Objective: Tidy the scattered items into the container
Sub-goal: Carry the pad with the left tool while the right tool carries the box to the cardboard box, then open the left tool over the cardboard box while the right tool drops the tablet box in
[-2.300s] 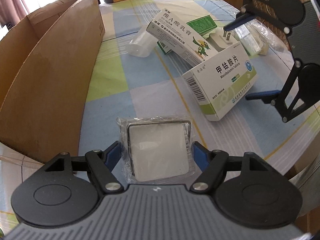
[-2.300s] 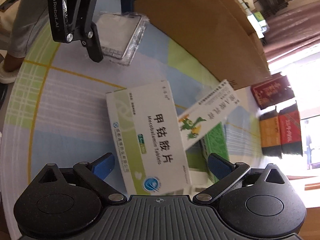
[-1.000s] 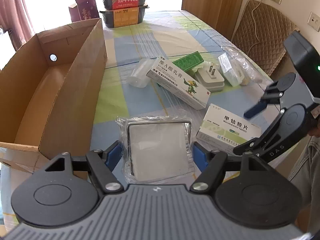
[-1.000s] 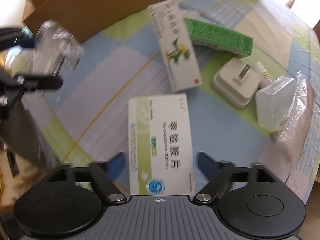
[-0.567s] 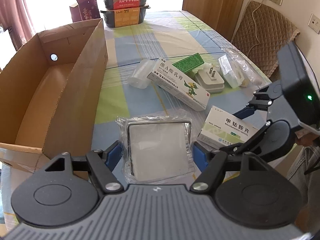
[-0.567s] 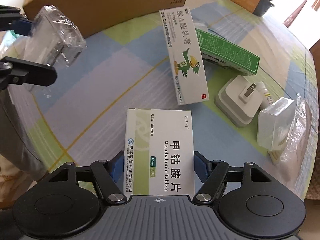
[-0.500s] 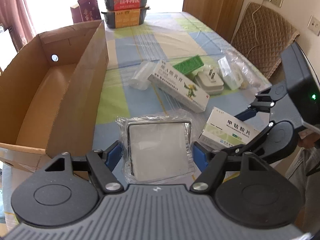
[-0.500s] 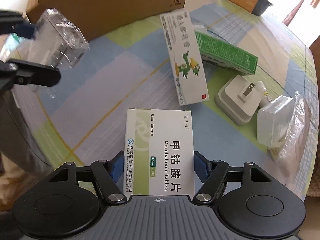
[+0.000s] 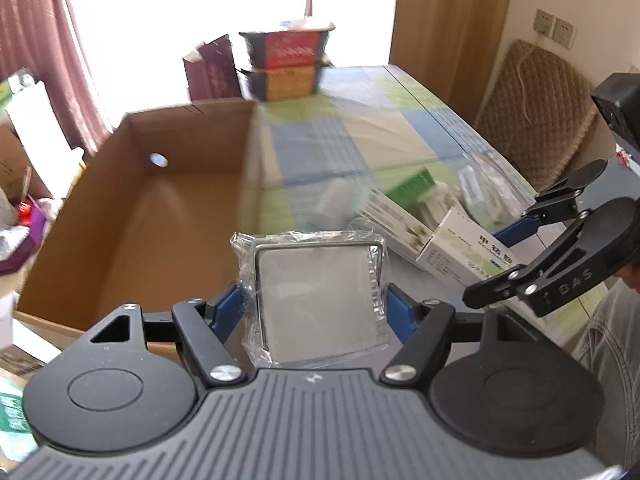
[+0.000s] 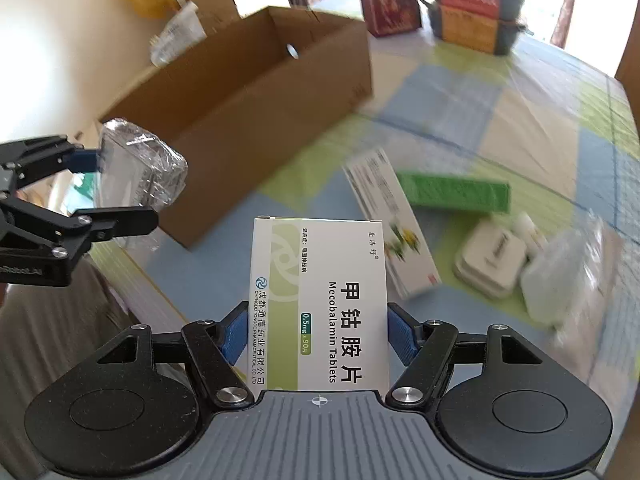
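Scattered medicine cartons are seen on the checked worktop [image 10: 460, 92] beside the open brown cardboard box [image 9: 160, 216]. A flat square item wrapped in clear plastic [image 9: 316, 300] is clamped between the left tongs [image 9: 316, 312], raised near the box. A white-and-green Mecobalamin tablet carton [image 10: 320, 304] is gripped by the right tongs [image 10: 318, 336], above the worktop.

Roughly three medicine cartons [image 10: 320, 304], one box [image 9: 132, 220]

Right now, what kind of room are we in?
Probably a dining room at home: a table under a checked plastic cloth, a padded chair by the wall, and curtains beside a bright window.
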A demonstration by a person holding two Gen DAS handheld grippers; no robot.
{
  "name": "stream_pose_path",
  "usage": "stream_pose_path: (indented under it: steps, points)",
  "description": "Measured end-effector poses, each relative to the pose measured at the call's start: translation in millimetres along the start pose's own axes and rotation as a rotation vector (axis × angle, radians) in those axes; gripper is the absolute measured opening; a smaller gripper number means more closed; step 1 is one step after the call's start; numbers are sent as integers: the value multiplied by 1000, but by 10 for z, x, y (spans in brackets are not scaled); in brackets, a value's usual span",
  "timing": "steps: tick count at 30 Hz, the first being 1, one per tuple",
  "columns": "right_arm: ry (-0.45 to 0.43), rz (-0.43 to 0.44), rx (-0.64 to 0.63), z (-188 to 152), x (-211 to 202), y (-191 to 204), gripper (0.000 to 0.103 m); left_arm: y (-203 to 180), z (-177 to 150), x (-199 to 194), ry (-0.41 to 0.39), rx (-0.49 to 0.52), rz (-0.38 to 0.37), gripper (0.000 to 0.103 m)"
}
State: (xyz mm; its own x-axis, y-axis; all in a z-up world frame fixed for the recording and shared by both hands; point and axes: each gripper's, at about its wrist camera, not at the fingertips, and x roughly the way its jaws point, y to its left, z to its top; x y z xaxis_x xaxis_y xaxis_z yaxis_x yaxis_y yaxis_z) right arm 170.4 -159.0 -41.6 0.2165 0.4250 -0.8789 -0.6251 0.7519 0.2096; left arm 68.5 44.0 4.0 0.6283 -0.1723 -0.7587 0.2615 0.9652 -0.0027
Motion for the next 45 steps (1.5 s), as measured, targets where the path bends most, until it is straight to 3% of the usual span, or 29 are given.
stream_pose_path:
  steps: [6, 11, 17, 24, 30, 37, 45]
  points:
    - [-45, 84, 17, 370, -187, 362, 72, 436, 172, -187, -26, 10, 42, 71]
    - [-102, 141, 35, 830, -161, 686, 72, 818, 332, -159, -9, 94, 96, 71]
    - [-149, 150, 80, 1394, 147, 966, 72, 1252, 501, 109, 42, 143, 117, 71]
    - [-145, 91, 97, 1826, 687, 1083, 72, 1609, 489, 518, 116, 143, 103, 71]
    - [-120, 36, -4, 1981, 1092, 1145, 72, 1773, 310, 848, 207, 87, 51, 71]
    - [-80, -20, -123, 2026, 1426, 1129, 72, 1778, 168, 1032, 249, 105, 46, 71]
    - [-86, 13, -161, 1952, 1503, 1042, 73, 1778, 148, 1133, 266, 107, 45, 74]
